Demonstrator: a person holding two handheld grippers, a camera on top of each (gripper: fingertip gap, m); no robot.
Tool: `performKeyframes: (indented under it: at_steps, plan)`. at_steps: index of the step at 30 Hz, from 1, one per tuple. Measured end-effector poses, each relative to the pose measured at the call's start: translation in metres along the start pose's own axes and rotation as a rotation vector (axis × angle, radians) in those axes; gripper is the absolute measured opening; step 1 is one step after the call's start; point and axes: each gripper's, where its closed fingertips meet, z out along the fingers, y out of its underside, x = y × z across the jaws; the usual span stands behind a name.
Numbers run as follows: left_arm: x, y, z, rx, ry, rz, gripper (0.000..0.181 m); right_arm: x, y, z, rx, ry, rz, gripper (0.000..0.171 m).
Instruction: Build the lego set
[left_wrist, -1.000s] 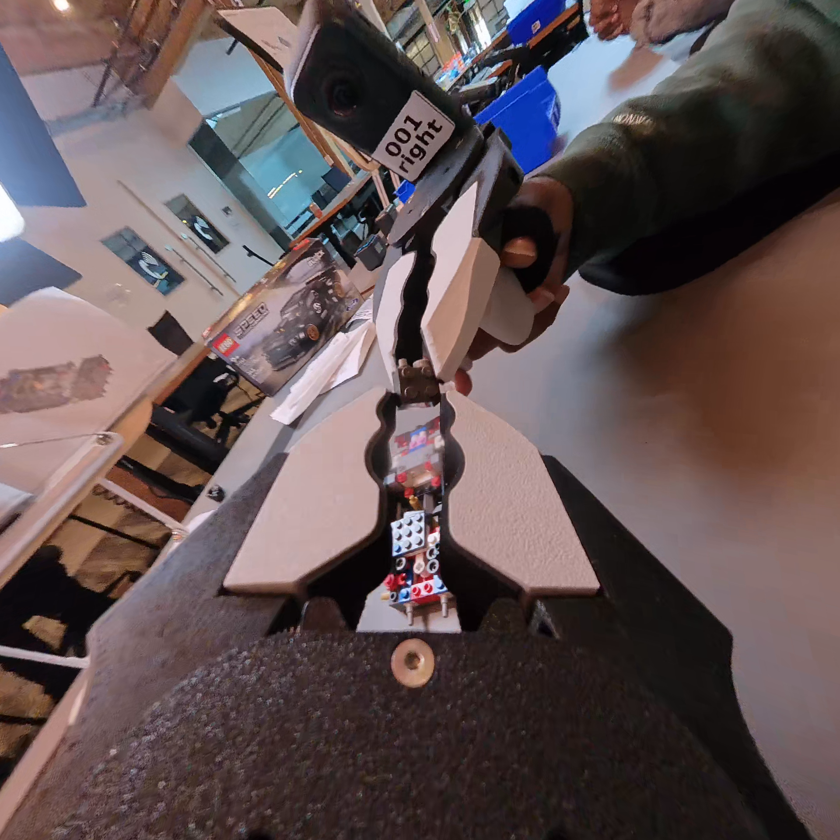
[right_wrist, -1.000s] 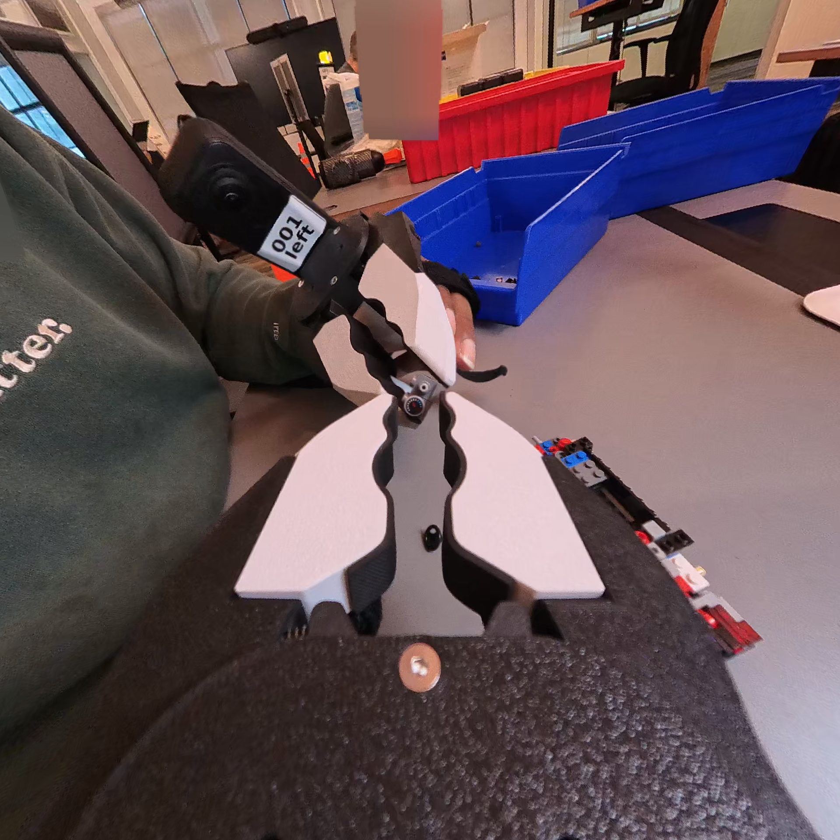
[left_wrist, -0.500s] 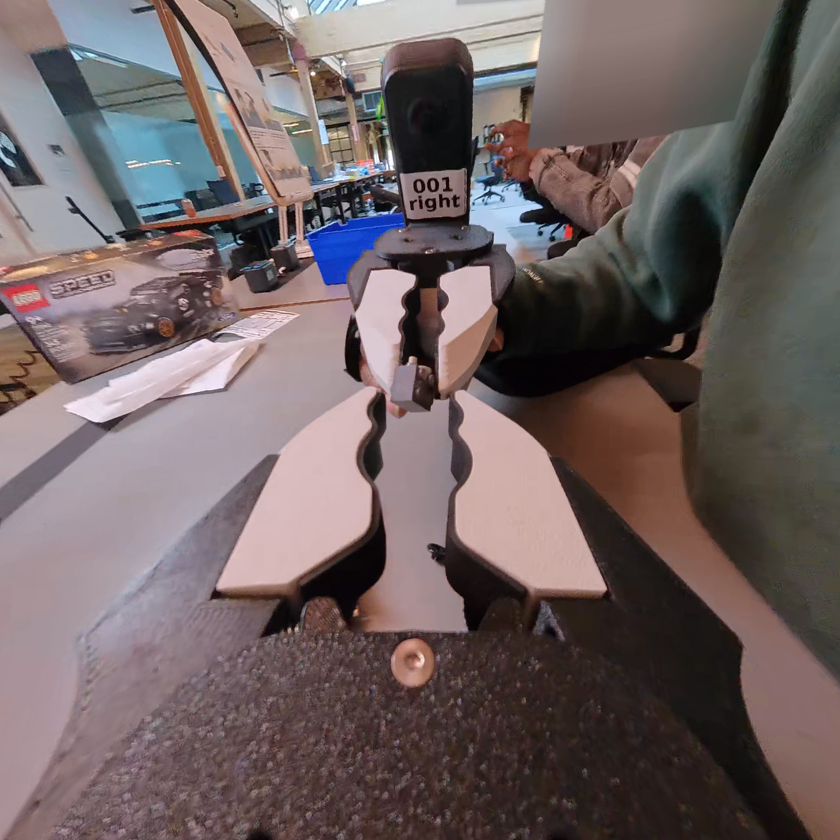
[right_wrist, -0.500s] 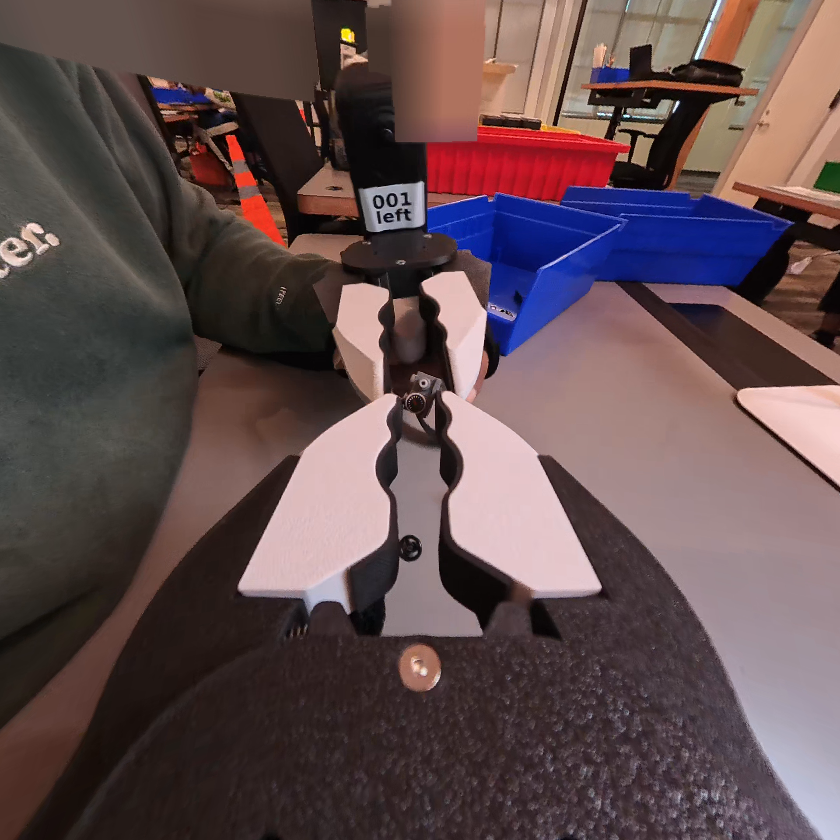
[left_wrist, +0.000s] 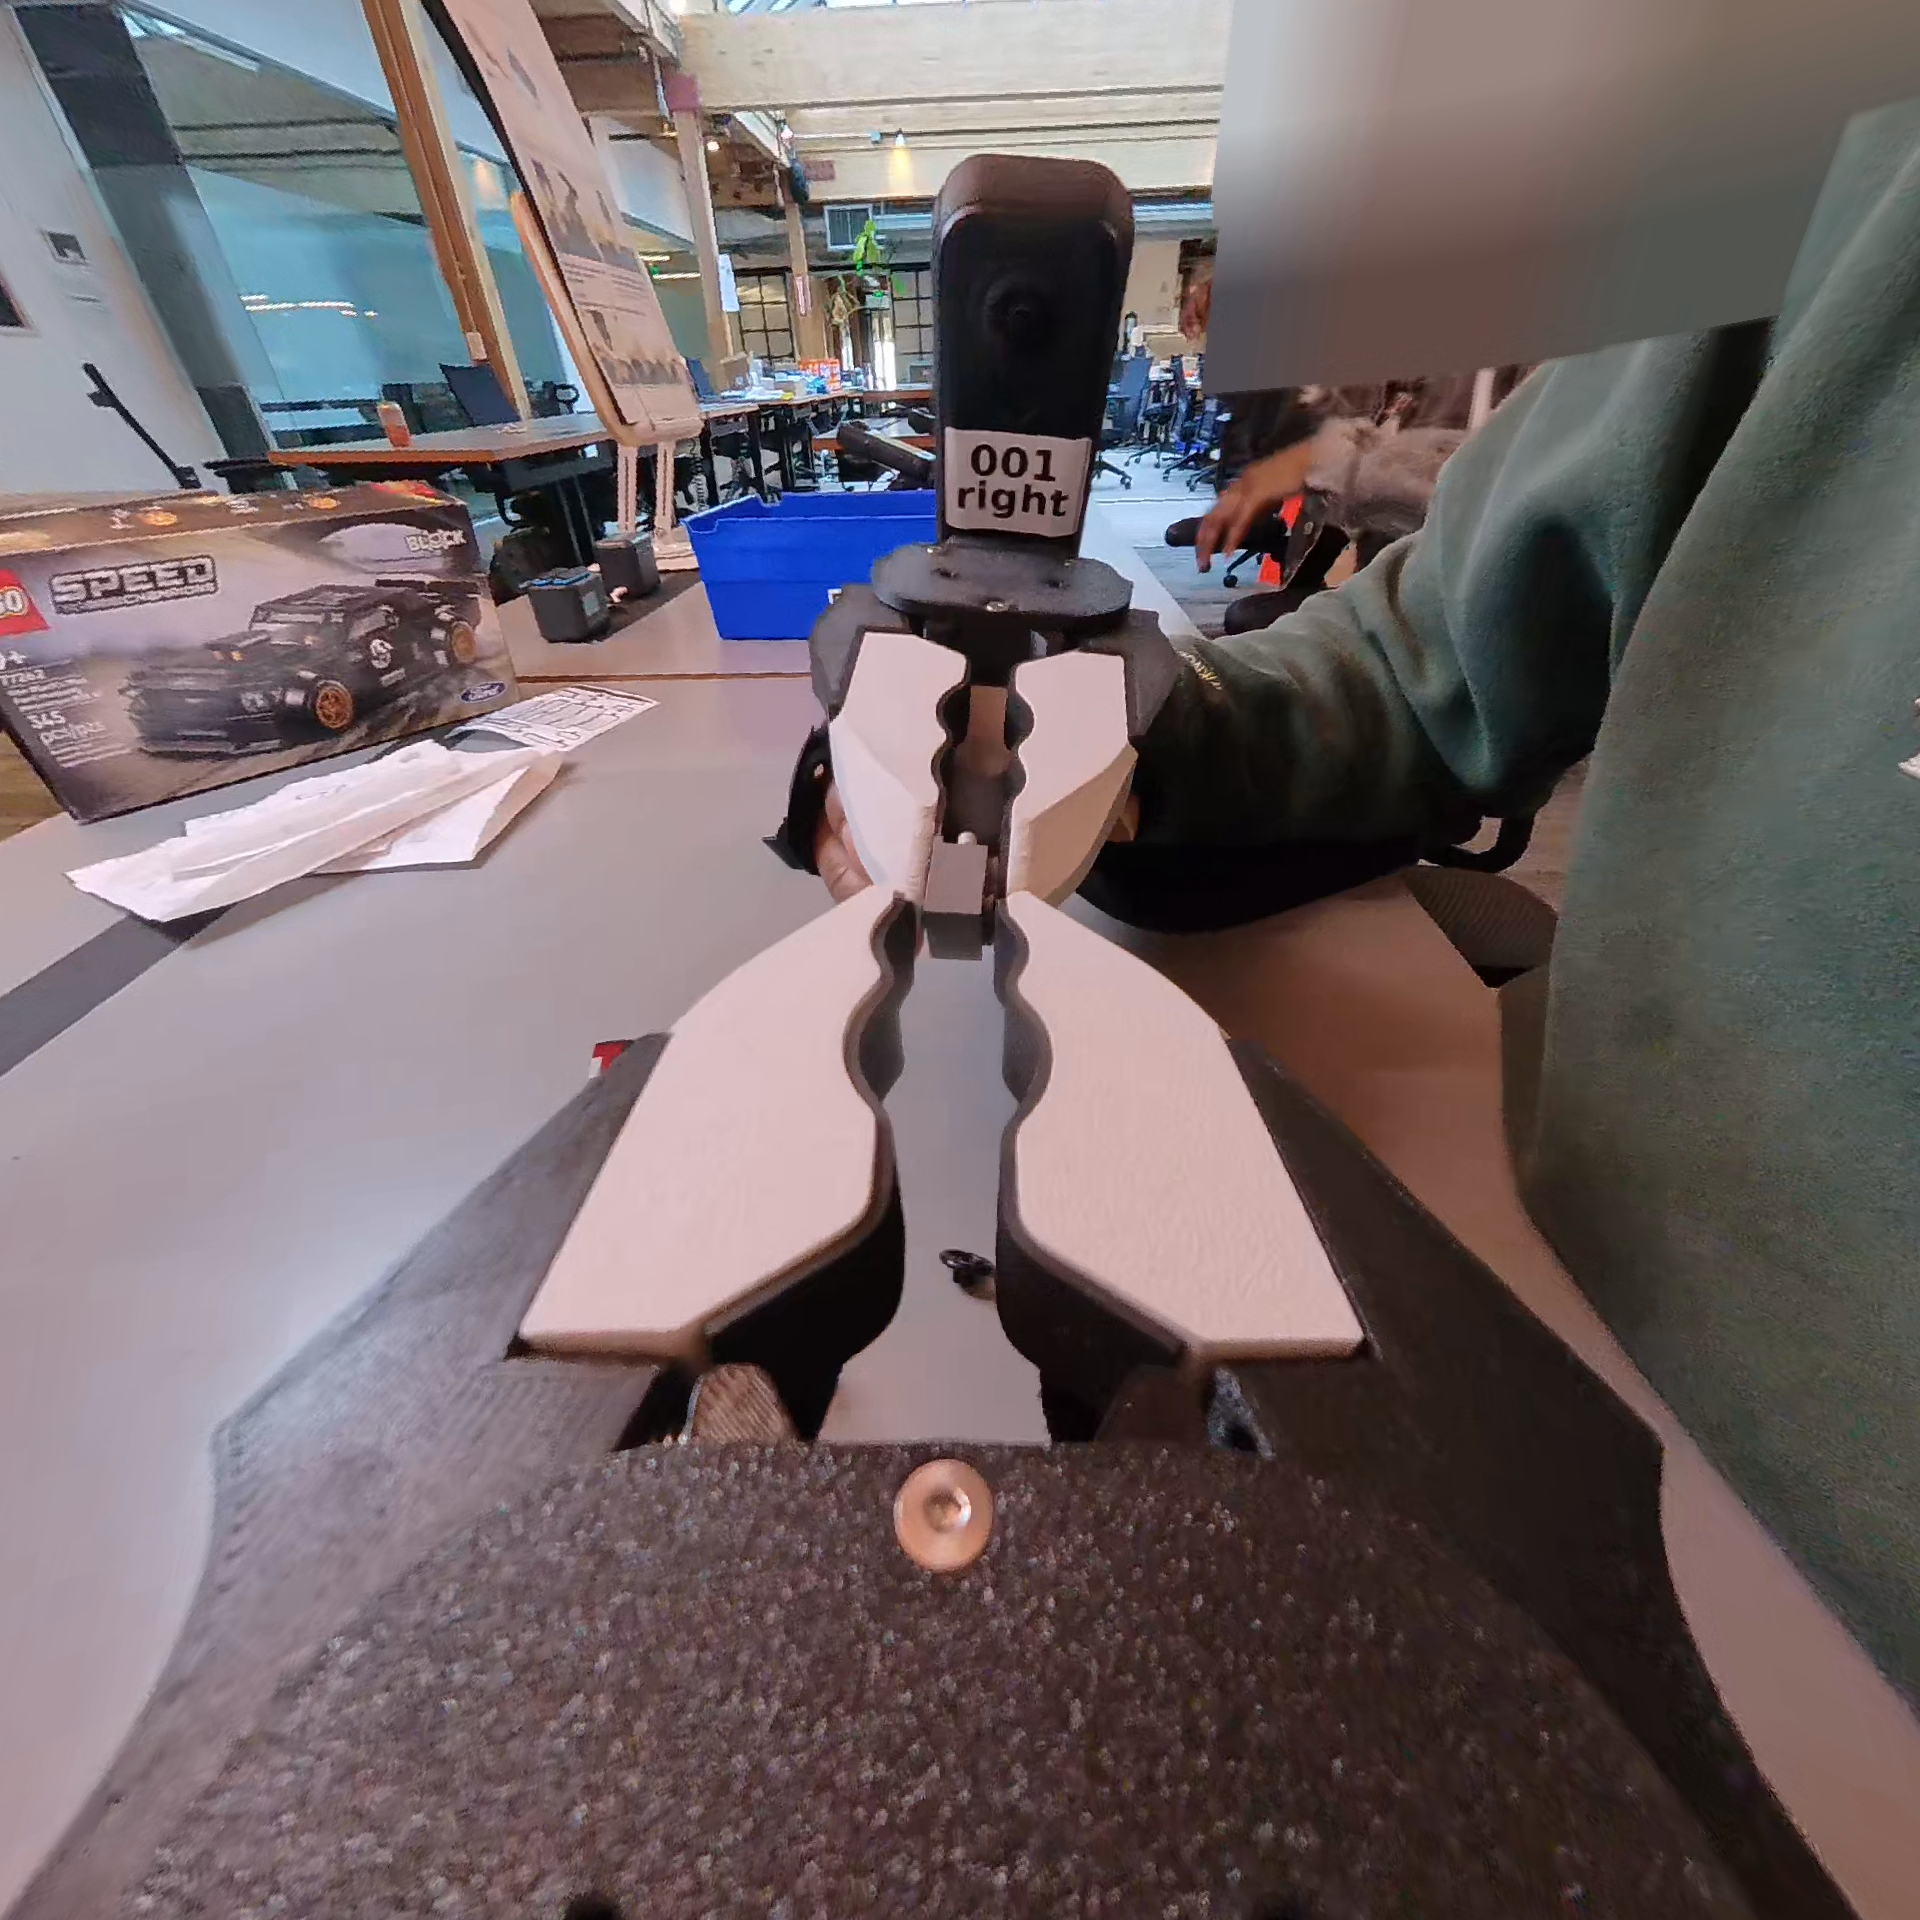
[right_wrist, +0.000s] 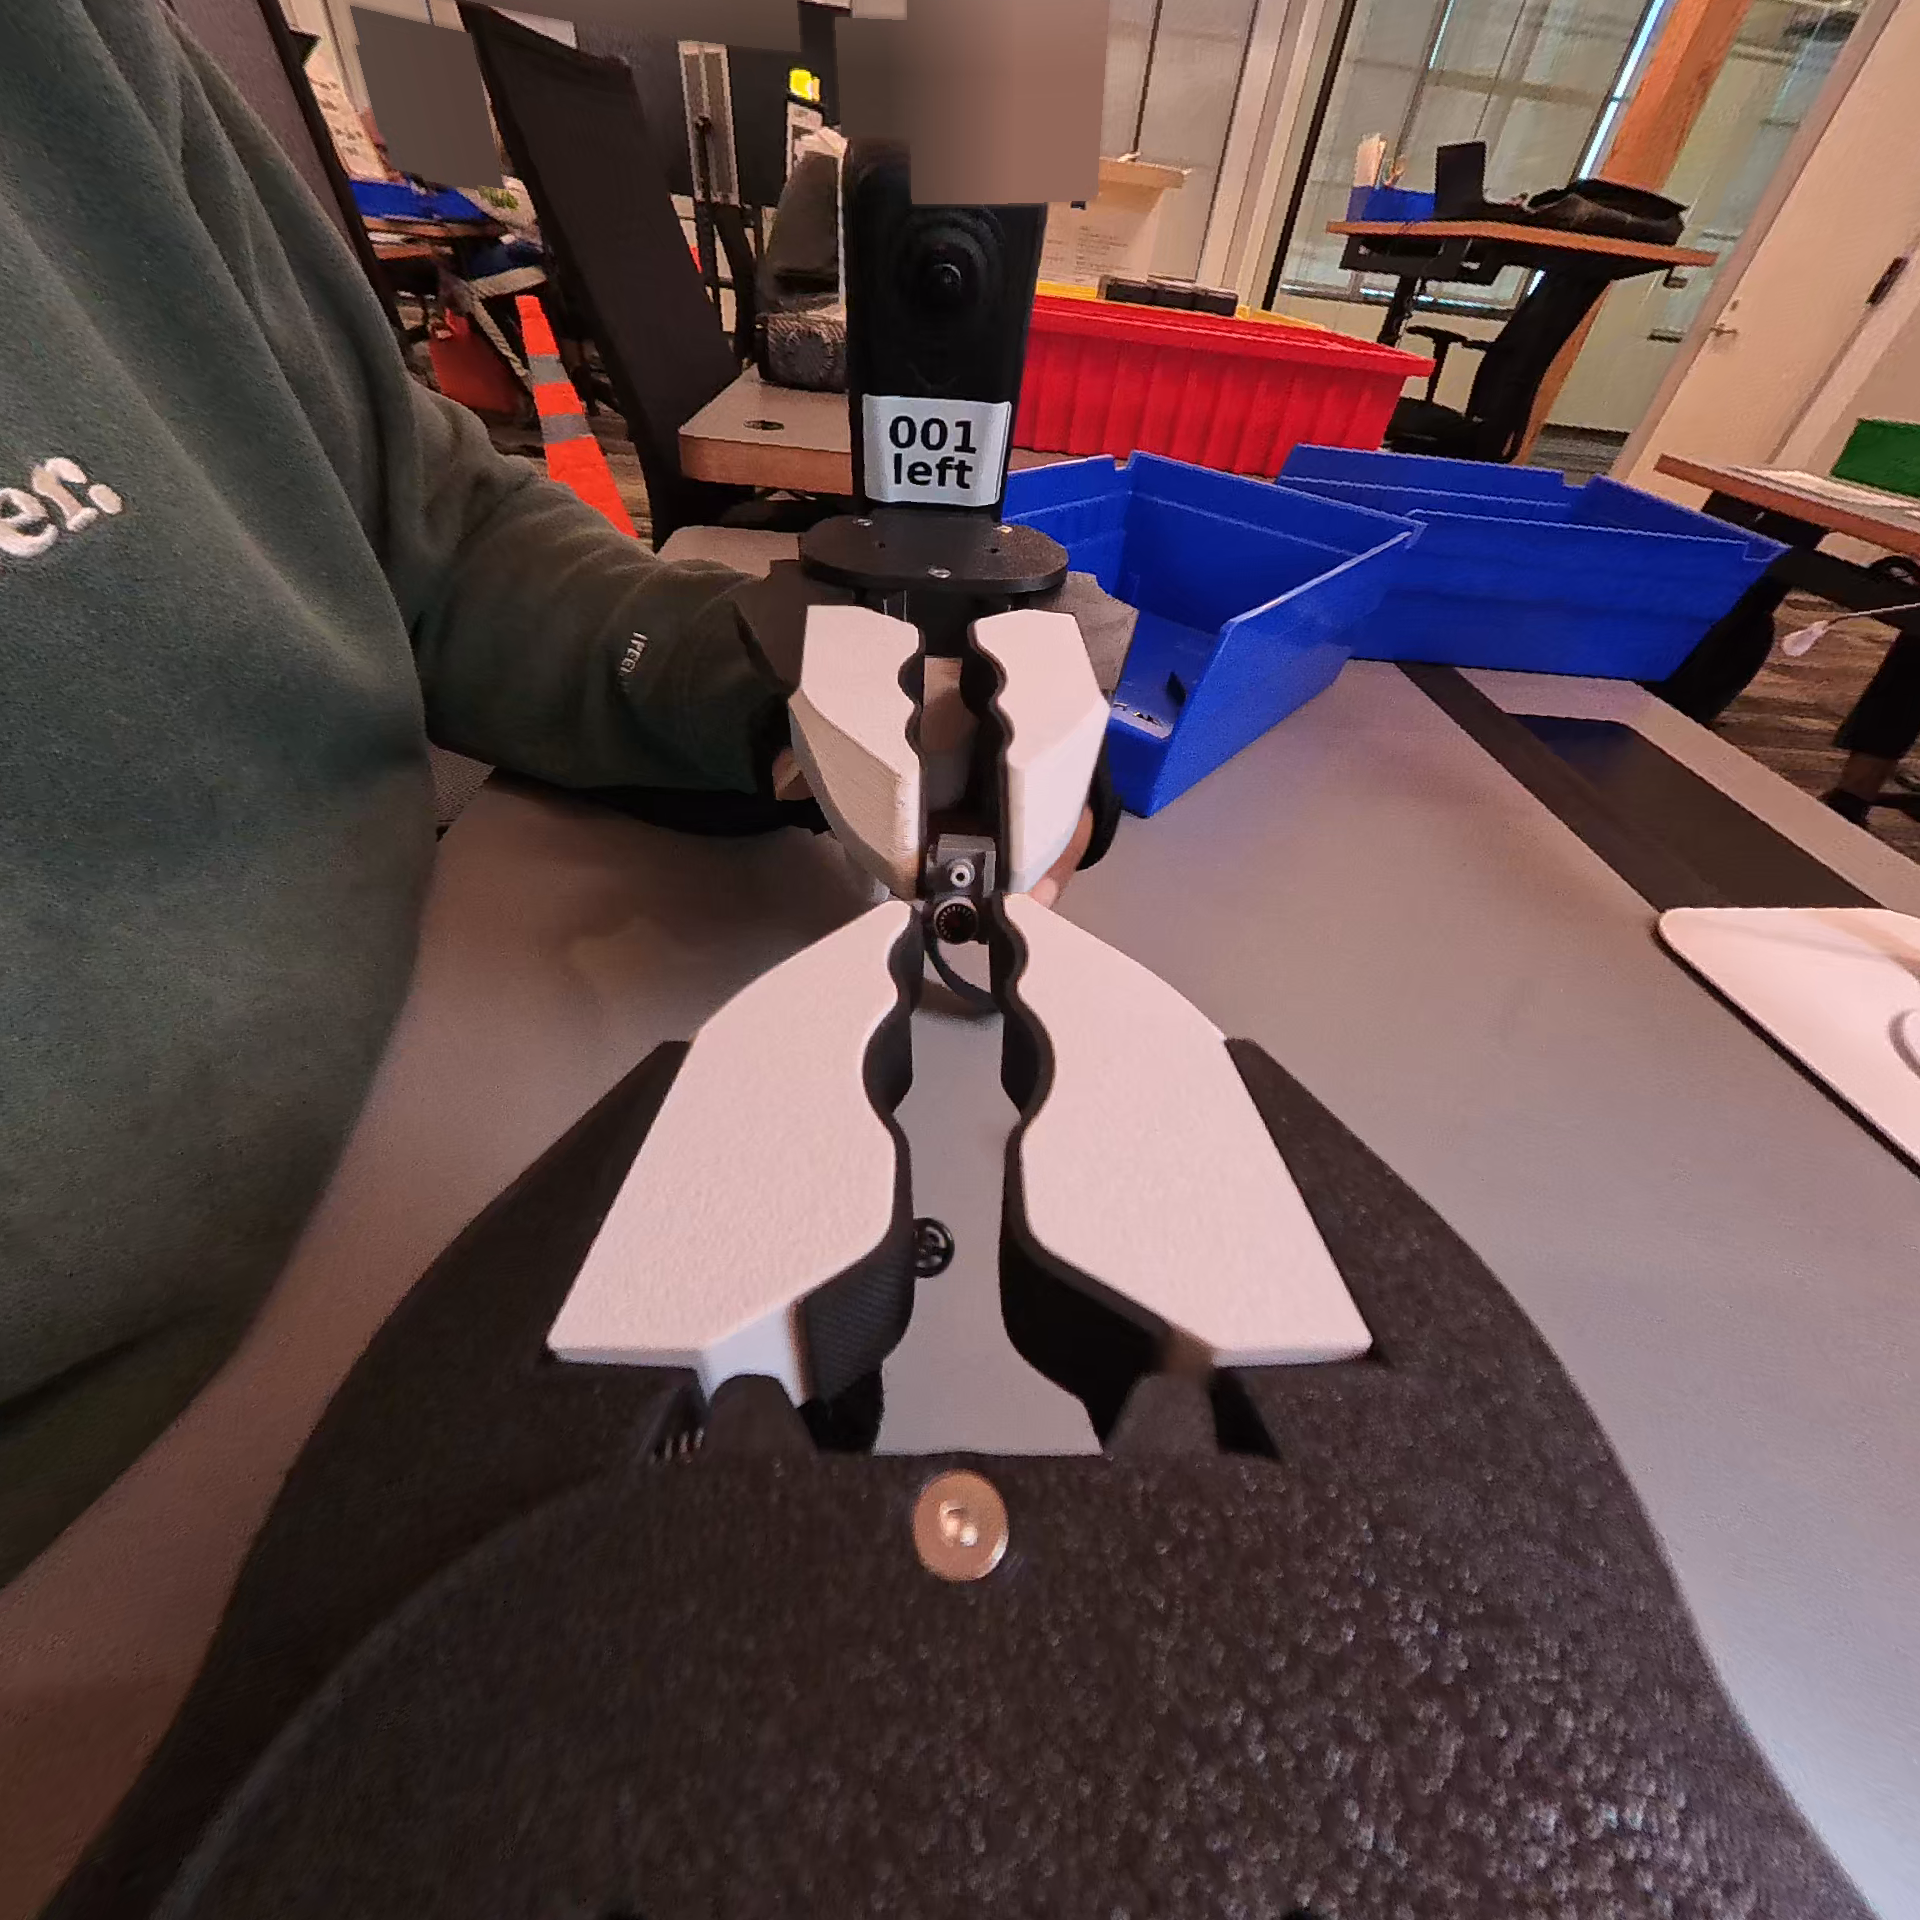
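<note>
A second ago both grippers were tipped sideways and the half-built model lay under them. Now they are level and meet head-on, tip to tip, above the middle of the worktop (left_wrist: 364, 1039). The model has dropped out of both views, so where it lies cannot be told.

The left gripper (left_wrist: 954, 925) is clamped on one small grey piece (left_wrist: 954, 902). The right gripper (right_wrist: 956, 914) is clamped on one small round black piece (right_wrist: 954, 920). The two pieces touch end to end. The turning and lining-up looks finished, and what is probably left is a straight push to seat one piece in the other.

By count there are two grippers and two held pieces. One loose black ring (right_wrist: 932, 1244) lies on the worktop below the grippers. One set box (left_wrist: 249, 644) stands at the worktop's far left corner in the left wrist view. Beside it are a few white paper bags (left_wrist: 343, 821), too overlapped to count, and one printed sheet (left_wrist: 566, 717).

In the right wrist view two blue bins (right_wrist: 1226, 582) sit at the far edge, one red bin (right_wrist: 1195, 395) sits on another table beyond, and one white pad (right_wrist: 1808, 987) lies at the right edge.
</note>
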Motion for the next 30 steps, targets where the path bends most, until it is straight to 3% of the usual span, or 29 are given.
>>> performKeyframes:
  at_steps: [11,30]
  plan:
    - [-0.0071,0.0033,-0.0004,-0.038,-0.057,0.050,0.012,0.0083,0.0027,-0.0004,-0.019,0.054,-0.001,0.012]
    - [0.0011,0.0032,-0.0043,-0.087,0.045,-0.007,0.013,-0.0001,-0.0050,0.0001,0.041,-0.051,0.127,0.010]
